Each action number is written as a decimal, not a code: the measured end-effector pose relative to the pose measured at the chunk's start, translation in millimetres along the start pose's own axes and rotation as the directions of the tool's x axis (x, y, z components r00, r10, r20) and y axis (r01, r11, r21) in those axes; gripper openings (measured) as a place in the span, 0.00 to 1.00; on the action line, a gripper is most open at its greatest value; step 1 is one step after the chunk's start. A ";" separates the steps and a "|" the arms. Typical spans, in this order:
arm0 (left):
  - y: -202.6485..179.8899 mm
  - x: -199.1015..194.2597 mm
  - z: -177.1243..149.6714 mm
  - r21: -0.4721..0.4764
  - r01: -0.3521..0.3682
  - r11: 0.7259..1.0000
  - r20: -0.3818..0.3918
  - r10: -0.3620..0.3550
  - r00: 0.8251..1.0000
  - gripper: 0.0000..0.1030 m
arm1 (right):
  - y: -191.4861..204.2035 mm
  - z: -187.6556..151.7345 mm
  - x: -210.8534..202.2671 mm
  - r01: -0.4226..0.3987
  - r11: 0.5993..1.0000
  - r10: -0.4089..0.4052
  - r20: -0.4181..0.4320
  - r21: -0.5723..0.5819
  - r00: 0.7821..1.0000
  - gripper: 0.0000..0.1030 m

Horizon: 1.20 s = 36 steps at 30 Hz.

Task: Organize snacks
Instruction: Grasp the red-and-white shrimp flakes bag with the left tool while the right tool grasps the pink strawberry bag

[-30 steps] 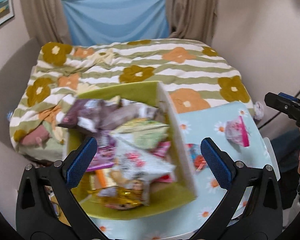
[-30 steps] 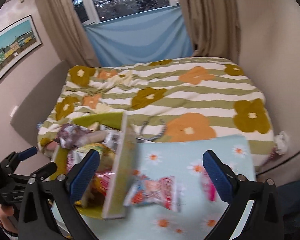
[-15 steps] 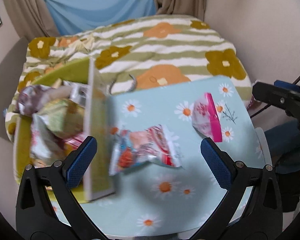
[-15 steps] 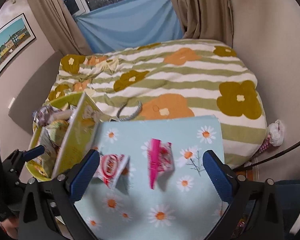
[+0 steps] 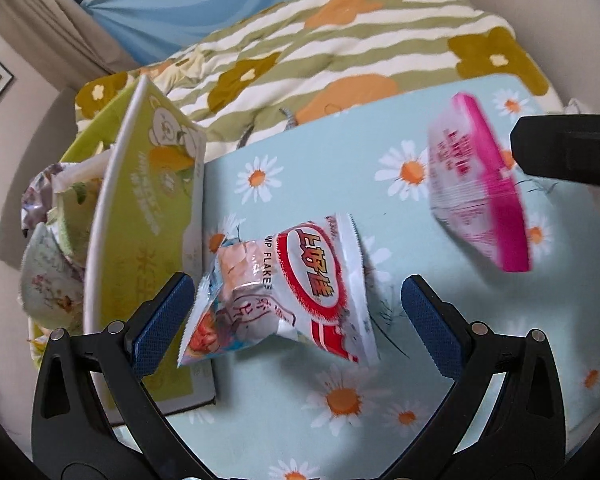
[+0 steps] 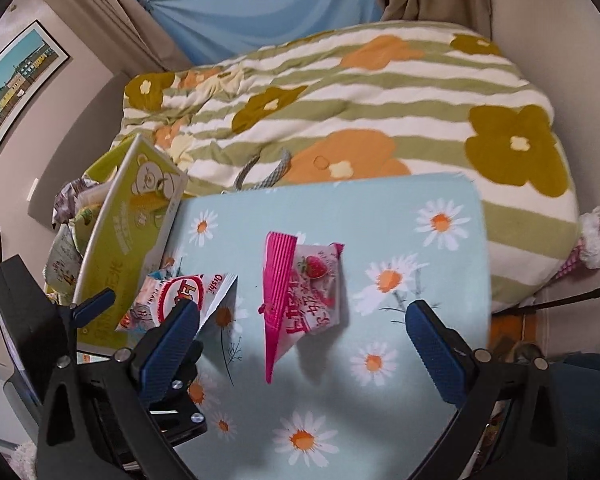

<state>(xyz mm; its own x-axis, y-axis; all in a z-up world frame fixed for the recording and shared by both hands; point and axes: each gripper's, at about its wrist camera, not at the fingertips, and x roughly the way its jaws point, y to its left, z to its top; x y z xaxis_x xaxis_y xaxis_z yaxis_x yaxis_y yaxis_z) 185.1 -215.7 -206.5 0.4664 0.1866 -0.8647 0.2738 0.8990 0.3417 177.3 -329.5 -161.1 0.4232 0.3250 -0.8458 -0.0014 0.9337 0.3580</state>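
Note:
A white and red shrimp-flakes bag (image 5: pixel 284 292) (image 6: pixel 176 296) lies on the daisy-print table (image 5: pixel 420 360) (image 6: pixel 380 240), just right of the green box (image 5: pixel 140 216) (image 6: pixel 128 248) that holds several snack packs. My left gripper (image 5: pixel 296 320) is open, its blue pads on either side of that bag without touching it. A pink strawberry snack bag (image 5: pixel 480 188) (image 6: pixel 300 300) lies further right. My right gripper (image 6: pixel 300 356) is open above the pink bag; part of it shows in the left wrist view.
A bed with a green-striped flower blanket (image 5: pixel 340 40) (image 6: pixel 360 92) stands right behind the table. The box overhangs the table's left edge. Walls close in on the right and left; a curtain and a blue cloth (image 6: pixel 260 12) hang at the back.
Both grippers have swung right from the box and come down closer to the table. The left one now frames the shrimp-flakes bag, the right one the pink bag. Both stayed open.

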 end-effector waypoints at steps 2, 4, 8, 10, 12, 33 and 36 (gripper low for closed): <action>0.6 12.7 -0.6 0.002 -0.004 1.000 -0.019 0.004 1.000 1.00 | 1.1 -0.2 9.9 -0.007 1.000 0.007 -0.014 0.005 1.000 1.00; 2.6 22.1 -2.1 0.000 -0.007 1.000 -0.039 0.007 0.999 1.00 | 1.5 -0.2 19.5 -0.009 1.000 0.009 -0.028 0.008 1.000 1.00; 7.0 39.2 -6.0 -0.005 0.004 1.000 -0.077 -0.005 0.997 0.99 | 4.0 -0.6 33.5 -0.011 1.000 0.011 -0.051 0.008 0.999 1.00; 6.5 43.9 -8.1 -0.002 -0.007 1.000 -0.085 0.007 0.996 0.96 | 5.6 -0.9 38.7 -0.011 1.000 0.011 -0.059 0.010 0.998 1.00; 9.6 46.6 -9.4 0.002 -0.020 1.000 -0.087 0.020 0.996 0.89 | 6.7 -1.3 43.6 -0.008 1.000 0.008 -0.067 0.011 0.998 1.00; 29.3 33.2 -13.2 -0.025 0.008 1.000 -0.062 -0.009 0.998 0.72 | 22.3 -4.8 89.3 0.119 0.987 -0.130 -0.103 -0.106 0.986 0.57; 29.8 28.8 -12.2 -0.034 0.008 0.999 -0.051 -0.010 0.999 0.72 | 25.0 -7.9 89.2 0.121 0.984 -0.135 -0.102 -0.134 0.986 0.42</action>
<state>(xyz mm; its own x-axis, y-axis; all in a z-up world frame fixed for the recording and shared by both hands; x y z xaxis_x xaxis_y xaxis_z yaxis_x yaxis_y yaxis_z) 196.4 -178.7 -225.8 0.4197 0.1977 -0.8859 0.2494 0.9133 0.3220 207.8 -276.1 -230.7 0.3244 0.2094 -0.9225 -0.0714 0.9778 0.1968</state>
